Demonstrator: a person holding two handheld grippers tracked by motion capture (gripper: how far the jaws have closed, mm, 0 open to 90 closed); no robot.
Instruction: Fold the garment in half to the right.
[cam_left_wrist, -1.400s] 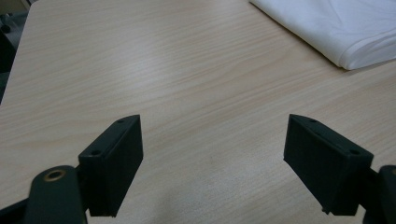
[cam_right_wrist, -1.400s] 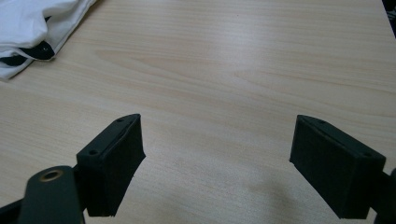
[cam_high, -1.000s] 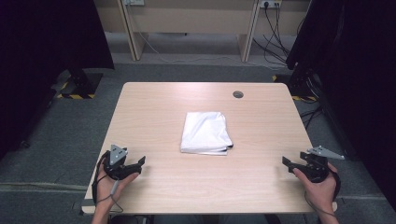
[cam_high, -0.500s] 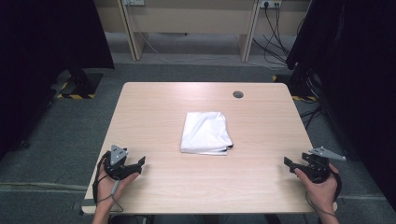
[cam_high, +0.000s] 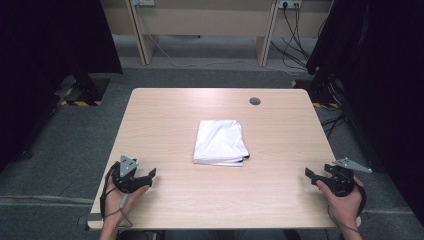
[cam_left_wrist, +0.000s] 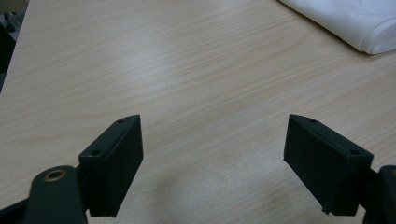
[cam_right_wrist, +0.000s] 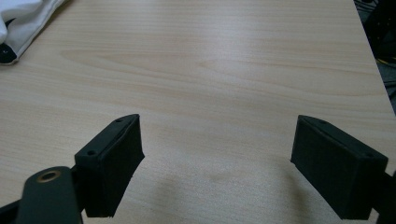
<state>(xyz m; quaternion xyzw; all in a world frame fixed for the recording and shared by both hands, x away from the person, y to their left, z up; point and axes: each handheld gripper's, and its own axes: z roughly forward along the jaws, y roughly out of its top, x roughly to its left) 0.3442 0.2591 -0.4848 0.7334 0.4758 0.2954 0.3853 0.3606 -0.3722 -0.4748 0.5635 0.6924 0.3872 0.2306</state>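
Grippers sat idle at the near corners, so the step in hand looked like the very start: nothing grasped, approach not yet made. Left gripper (cam_high: 151, 173) rested low on the near-left part of the table (cam_high: 165, 120), held in the person's left hand (cam_high: 117, 197), jaws spread wide with only bare wood between them in the left gripper view (cam_left_wrist: 212, 154). Folded white cloth (cam_high: 221, 141) lay flat at the table's middle, well apart from both tools; its rolled edge showed at the top right of the left gripper view (cam_left_wrist: 355, 21) and a corner at the top left of the right gripper view (cam_right_wrist: 23, 21). Right gripper (cam_high: 308, 174) sat at the near-right edge in the right hand (cam_high: 345, 202), jaws likewise wide open and empty (cam_right_wrist: 217, 158). Next move probably called for both tools to travel inward and forward to the cloth's near edge or corners, staying open until the fabric sat between the jaws; thin layers could slip, so a low, flat approach seemed wise. Surface was pale wood-grain laminate, with a round cable hole (cam_high: 255, 101) near the far edge. Room had grey carpet (cam_high: 55, 150), dark curtains (cam_high: 50, 40) on both sides, desk legs and loose cables (cam_high: 295, 30) beyond.
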